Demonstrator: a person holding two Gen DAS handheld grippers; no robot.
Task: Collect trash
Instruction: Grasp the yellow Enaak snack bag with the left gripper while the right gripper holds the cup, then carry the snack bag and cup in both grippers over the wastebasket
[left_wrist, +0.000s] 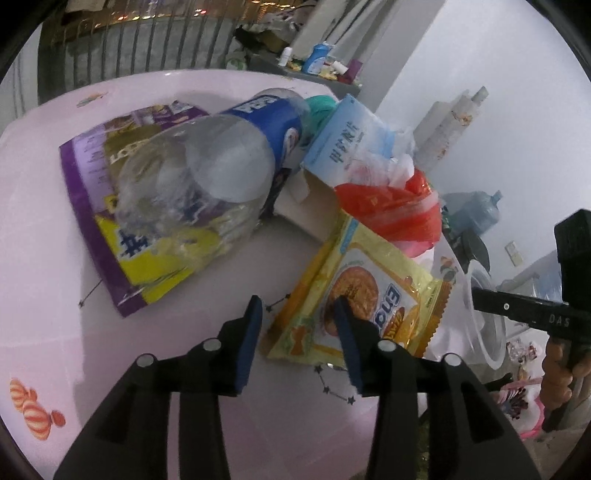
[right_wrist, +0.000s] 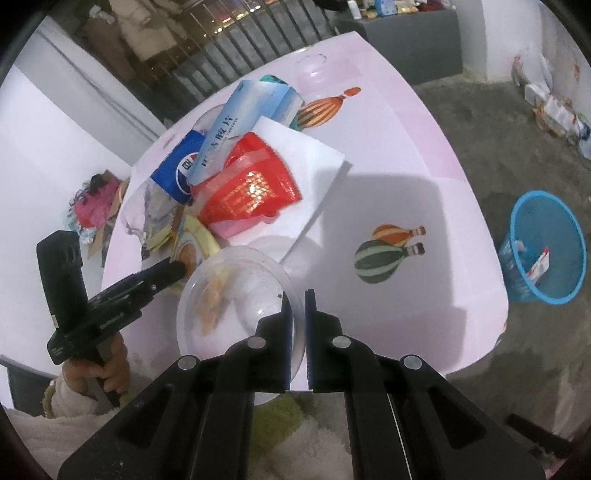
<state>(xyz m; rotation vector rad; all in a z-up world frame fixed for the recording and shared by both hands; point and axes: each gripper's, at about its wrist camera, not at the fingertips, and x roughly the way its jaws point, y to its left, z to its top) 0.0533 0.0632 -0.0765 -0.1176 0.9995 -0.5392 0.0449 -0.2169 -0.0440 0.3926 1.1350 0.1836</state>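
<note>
Your L gripper (left_wrist: 297, 306) hangs released over the pink tabletop (left_wrist: 44, 229), jaws apart, R pad over the yellow biscuit wrapper (left_wrist: 373, 295), just beside the crushed bottle (left_wrist: 207, 166); R gripper (right_wrist: 298, 299) clenched on the clear lid's (right_wrist: 236, 295) rim; blue bin (right_wrist: 546, 243) on the floor, well apart from the lid.

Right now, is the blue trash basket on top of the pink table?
No, the blue basket stands on the grey floor beside the pink table, with a bit of trash already inside it.
</note>
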